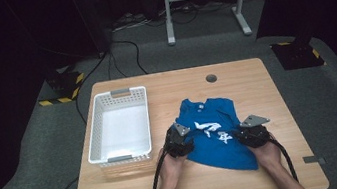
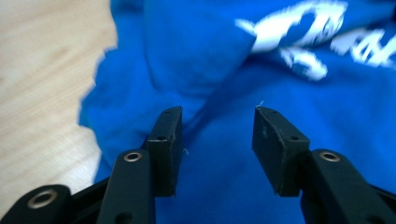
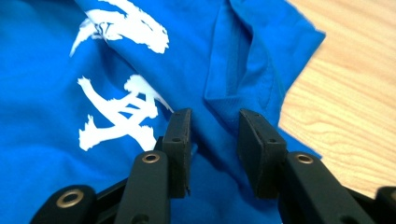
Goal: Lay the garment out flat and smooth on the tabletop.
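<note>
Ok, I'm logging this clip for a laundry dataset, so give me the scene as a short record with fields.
surface: wooden table
garment: blue T-shirt, white print, lying crumpled
container: white basket, left of the shirt
left gripper: jaws apart above the shirt's left side, nothing pinched
right gripper: jaws apart above the shirt's right side, nothing pinched

Wooden table (image 1: 257, 91): white basket (image 1: 120, 127) left, blue T-shirt (image 1: 215, 135) centre-right.

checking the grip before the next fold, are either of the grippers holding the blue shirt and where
Nothing is held. The left gripper and right gripper both stand open over the blue cotton t-shirt with white print, with no cloth pinched between their jaws.
</note>
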`<state>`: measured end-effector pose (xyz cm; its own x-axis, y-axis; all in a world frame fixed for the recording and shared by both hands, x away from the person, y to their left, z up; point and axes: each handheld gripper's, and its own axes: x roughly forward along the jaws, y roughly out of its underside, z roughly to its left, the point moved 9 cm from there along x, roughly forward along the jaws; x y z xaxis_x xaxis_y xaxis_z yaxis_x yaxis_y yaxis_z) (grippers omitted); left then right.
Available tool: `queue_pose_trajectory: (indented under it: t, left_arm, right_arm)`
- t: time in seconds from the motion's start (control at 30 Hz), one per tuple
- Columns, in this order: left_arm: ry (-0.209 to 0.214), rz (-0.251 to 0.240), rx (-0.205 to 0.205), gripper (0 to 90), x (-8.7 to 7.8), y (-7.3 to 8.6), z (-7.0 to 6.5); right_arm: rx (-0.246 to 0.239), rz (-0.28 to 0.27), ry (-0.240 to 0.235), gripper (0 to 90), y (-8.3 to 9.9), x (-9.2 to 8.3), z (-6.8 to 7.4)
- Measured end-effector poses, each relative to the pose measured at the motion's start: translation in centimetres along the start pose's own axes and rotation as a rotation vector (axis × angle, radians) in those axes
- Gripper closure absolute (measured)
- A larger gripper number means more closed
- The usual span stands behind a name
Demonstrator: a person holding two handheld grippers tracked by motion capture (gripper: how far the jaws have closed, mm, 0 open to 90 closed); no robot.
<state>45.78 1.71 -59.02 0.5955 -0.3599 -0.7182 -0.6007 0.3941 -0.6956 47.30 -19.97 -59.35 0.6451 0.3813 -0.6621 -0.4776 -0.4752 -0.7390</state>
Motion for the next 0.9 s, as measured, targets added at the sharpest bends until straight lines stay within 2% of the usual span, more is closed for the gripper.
queue_pose_trajectory:
  t: [0.07,0.1,0.13,0.2,0.23,0.27,0.3,0.43,0.5,0.57,0.63,0.7,0.8,0.9]
  left_arm:
    - [0.0,0.013,0.004,54.1,0.2,0.2,0.0]
    - [0.005,0.005,0.001,57.2,0.2,0.3,-0.1]
    - [0.009,0.001,-0.003,57.2,0.2,0.4,-0.1]
    - [0.028,0.018,0.012,63.5,-0.1,0.5,-0.5]
    - [0.028,0.018,0.012,66.2,-0.1,0.5,-0.5]
    - [0.033,0.022,0.03,66.2,-0.4,0.8,-0.6]
    - [0.039,0.022,0.039,71.8,-0.6,1.0,-0.8]
    - [0.059,0.047,0.056,73.5,-1.6,1.8,-1.4]
    - [0.05,0.045,0.051,69.7,-1.6,1.7,-1.5]
    - [0.029,0.016,0.033,61.0,-1.4,1.1,-1.3]
    - [0.032,-0.01,0.01,57.2,-1.2,0.1,-1.3]
    - [-0.003,-0.036,0.034,51.8,-0.9,-1.0,-1.3]
    - [-0.025,-0.051,0.035,49.9,0.0,-2.2,-0.9]
    - [-0.028,-0.041,0.019,49.8,0.5,-2.4,-0.5]
  right_arm:
    - [0.002,0.0,-0.005,69.0,0.0,0.1,0.0]
    - [0.001,0.0,-0.01,73.2,0.0,0.1,0.1]
    - [0.001,0.0,-0.01,73.2,0.0,0.1,0.1]
    - [-0.003,-0.001,-0.01,78.1,0.0,0.1,0.0]
    - [-0.004,0.001,-0.009,78.8,0.1,0.1,-0.1]
    - [-0.004,0.001,-0.009,78.8,0.1,0.1,-0.1]
    - [-0.005,0.002,-0.008,79.0,0.2,0.0,-0.2]
    - [0.007,0.006,-0.019,76.9,0.3,-0.2,-0.2]
    - [0.016,0.004,-0.027,72.3,0.2,-0.3,-0.2]
    - [0.003,-0.017,-0.011,68.6,-0.1,-0.6,-0.3]
    - [0.003,-0.039,0.004,66.7,-0.6,-0.9,-0.4]
    - [0.012,-0.052,0.016,65.2,-1.0,-1.0,-0.6]
    - [0.016,-0.056,0.05,63.1,-1.7,-0.7,-1.4]
    - [0.022,-0.052,0.066,62.4,-2.0,-0.4,-1.8]
